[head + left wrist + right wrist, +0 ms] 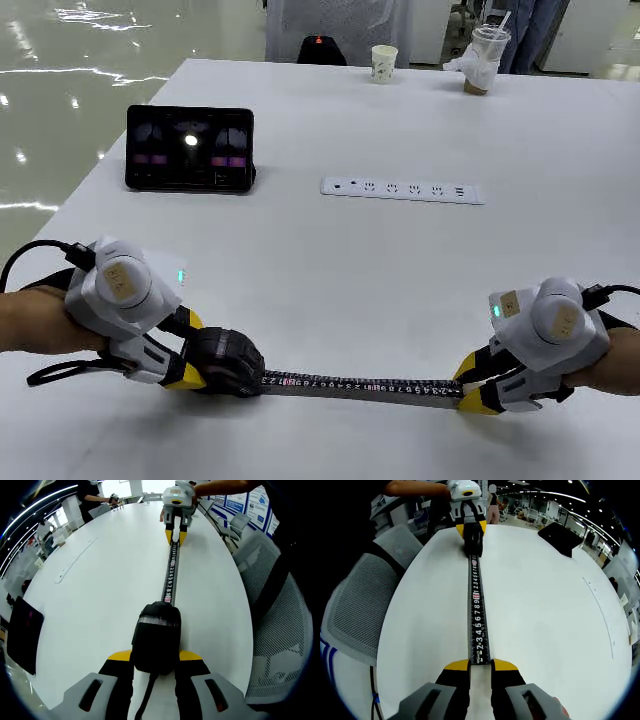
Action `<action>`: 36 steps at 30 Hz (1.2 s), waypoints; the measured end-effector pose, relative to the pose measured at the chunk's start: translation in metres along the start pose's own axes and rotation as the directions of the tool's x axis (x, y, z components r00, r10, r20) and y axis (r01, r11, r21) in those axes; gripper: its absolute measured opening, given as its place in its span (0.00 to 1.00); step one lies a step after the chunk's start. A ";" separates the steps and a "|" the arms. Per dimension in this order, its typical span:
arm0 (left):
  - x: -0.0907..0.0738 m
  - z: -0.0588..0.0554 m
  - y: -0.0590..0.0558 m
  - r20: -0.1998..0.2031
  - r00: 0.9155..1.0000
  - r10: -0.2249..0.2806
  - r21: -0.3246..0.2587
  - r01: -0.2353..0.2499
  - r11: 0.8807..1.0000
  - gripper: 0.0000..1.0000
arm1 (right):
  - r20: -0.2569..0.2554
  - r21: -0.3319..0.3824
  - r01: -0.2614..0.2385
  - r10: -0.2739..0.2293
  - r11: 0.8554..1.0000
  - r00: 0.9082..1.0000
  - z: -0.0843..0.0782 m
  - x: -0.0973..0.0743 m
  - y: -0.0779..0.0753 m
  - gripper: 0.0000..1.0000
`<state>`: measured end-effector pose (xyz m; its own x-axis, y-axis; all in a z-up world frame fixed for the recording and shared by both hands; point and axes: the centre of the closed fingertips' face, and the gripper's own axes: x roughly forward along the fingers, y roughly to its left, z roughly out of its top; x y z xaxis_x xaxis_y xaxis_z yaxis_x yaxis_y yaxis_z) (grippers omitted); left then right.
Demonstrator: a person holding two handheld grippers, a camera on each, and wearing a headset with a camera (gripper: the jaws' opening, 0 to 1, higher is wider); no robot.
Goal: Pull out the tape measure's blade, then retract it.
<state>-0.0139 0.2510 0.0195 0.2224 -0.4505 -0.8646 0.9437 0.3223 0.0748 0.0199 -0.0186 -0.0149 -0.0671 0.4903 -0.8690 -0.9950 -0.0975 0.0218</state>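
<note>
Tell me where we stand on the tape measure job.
Done: the blade is drawn out flat along the table. In hand: the left hand-held gripper clamps the tape measure case, the right hand-held gripper pinches the blade's tip. Left: letting the blade retract.

The head view is looking down on the counter [400, 270]; both gripper views are sitting low, facing each other along the tape measure blade [360, 385] all three are sharing

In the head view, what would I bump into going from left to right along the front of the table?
left gripper → tape measure case → blade → right gripper
</note>
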 end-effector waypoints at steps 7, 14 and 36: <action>-0.002 -0.003 0.002 -0.015 1.000 0.014 0.005 -0.014 1.000 0.26 | -0.017 -0.003 0.003 -0.003 1.000 1.000 -0.002 -0.001 0.004 0.18; -0.009 -0.010 0.005 -0.025 0.999 0.033 -0.016 -0.034 0.999 0.33 | -0.020 0.010 0.033 -0.033 0.999 0.999 -0.005 -0.005 0.004 0.23; -0.025 -0.018 -0.014 0.013 0.997 0.077 -0.141 -0.074 0.987 0.63 | 0.010 0.140 0.121 -0.123 0.983 0.992 -0.018 -0.025 0.023 0.51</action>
<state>-0.0372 0.2725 0.0311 0.2974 -0.4351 -0.8499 0.8804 0.4693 0.0678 0.0003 -0.0485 -0.0020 0.0552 0.5070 -0.8602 -0.9963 0.0847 -0.0140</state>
